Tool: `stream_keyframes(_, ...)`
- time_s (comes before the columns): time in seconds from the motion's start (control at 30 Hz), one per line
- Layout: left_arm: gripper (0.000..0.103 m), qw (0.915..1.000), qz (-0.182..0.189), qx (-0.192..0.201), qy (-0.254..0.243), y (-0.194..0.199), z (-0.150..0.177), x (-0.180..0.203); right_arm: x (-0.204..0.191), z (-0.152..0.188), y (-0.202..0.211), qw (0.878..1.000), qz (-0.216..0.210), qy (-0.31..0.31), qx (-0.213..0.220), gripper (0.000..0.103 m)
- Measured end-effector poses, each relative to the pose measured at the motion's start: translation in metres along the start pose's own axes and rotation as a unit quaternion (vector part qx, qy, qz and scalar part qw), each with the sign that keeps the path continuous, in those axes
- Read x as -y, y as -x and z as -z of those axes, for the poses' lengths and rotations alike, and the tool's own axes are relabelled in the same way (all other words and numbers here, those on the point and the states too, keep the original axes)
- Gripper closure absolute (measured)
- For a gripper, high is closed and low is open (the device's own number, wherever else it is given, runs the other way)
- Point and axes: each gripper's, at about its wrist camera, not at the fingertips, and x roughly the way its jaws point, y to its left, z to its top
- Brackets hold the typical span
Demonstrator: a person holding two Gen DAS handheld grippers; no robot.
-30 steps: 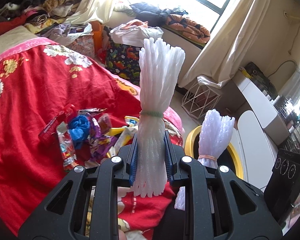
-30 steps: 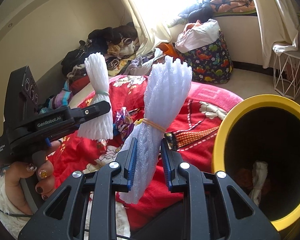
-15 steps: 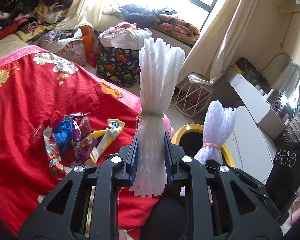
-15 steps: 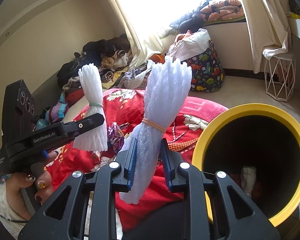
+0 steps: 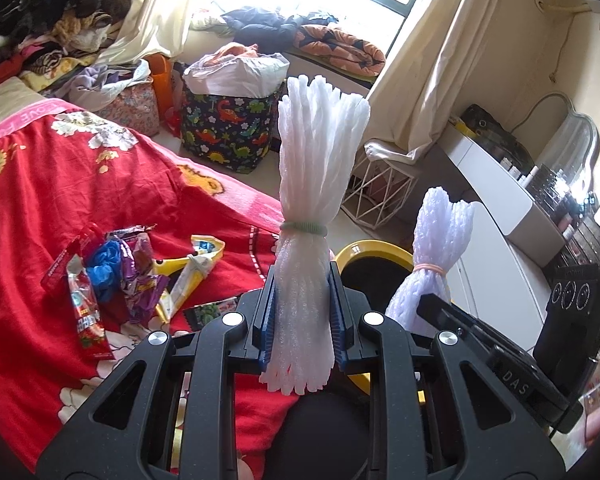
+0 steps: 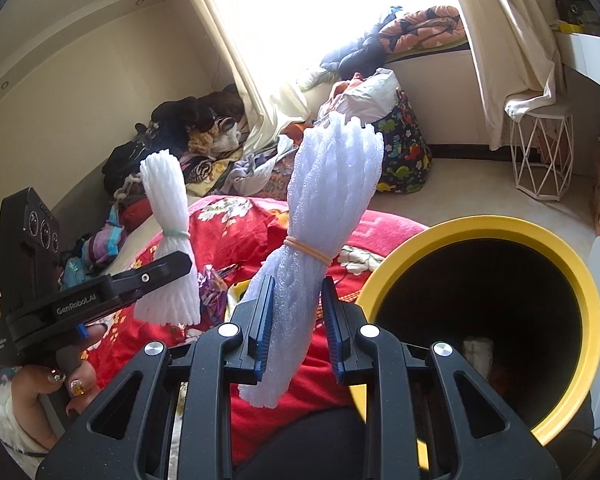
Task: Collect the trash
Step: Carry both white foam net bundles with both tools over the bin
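My left gripper (image 5: 302,320) is clamped on a white foam-net bundle with a green band (image 5: 316,208), held upright above the red blanket (image 5: 80,184); my right gripper (image 6: 296,324) pinches a second foam bundle with an orange band (image 6: 328,200), just beside the yellow-rimmed bin (image 6: 572,280); snack wrappers (image 5: 116,276) lie loose on the blanket; bin stands at the bed's edge.

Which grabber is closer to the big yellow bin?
Right. The right gripper sits just beside the yellow bin; the left gripper is farther off, over the red blanket.
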Motion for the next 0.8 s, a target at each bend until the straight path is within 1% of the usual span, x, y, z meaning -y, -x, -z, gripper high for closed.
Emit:
stream_keyframes(0.4,0.086,0.9998,0.011,-0.012,-0.015,-0.009,0.007,0.019,0.028,-0.004,0.011,0.999,0.026,-0.024,0.014,0.080)
stream_keyframes(0.8,0.086,0.9989,0.020,-0.027,-0.033,-0.020,0.014,0.039,0.059,0.000,0.022,0.997,0.052,-0.047,0.022,0.080)
